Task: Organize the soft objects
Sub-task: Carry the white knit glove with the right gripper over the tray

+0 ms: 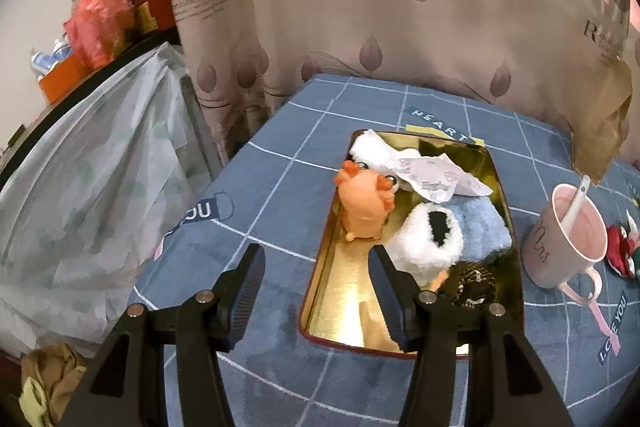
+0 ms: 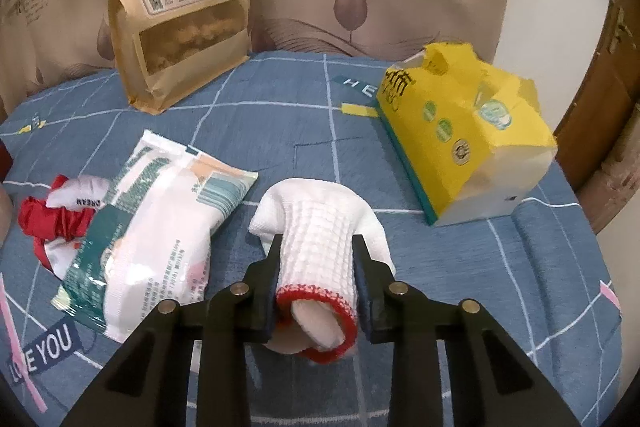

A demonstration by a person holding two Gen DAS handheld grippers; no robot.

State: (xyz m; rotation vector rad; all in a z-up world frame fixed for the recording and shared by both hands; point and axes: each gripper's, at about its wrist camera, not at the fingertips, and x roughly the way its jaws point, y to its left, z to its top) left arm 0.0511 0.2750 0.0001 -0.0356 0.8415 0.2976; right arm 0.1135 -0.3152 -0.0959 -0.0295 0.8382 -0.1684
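Clearly printed on the blue checked cloth (image 2: 280,115) of the table are "LOVE YOU" and "HEART". One knitted white glove (image 2: 316,243) with a red cuff lies near the table's front edge, pinched by the right gripper (image 2: 316,247). One gold tin (image 1: 348,315) holds an orange plush (image 1: 362,203), fluffy white pieces and a blue towel (image 1: 480,231). The left gripper (image 1: 316,263) has its jaws spread, empty. One pink mug (image 1: 568,243) reads "Mrs".

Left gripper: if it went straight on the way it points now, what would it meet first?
Probably the gold tin, at its near left rim or bare floor. The open left gripper straddles that edge, and the orange toy stands just beyond in the same line. Depth is hard to judge in this fisheye view.
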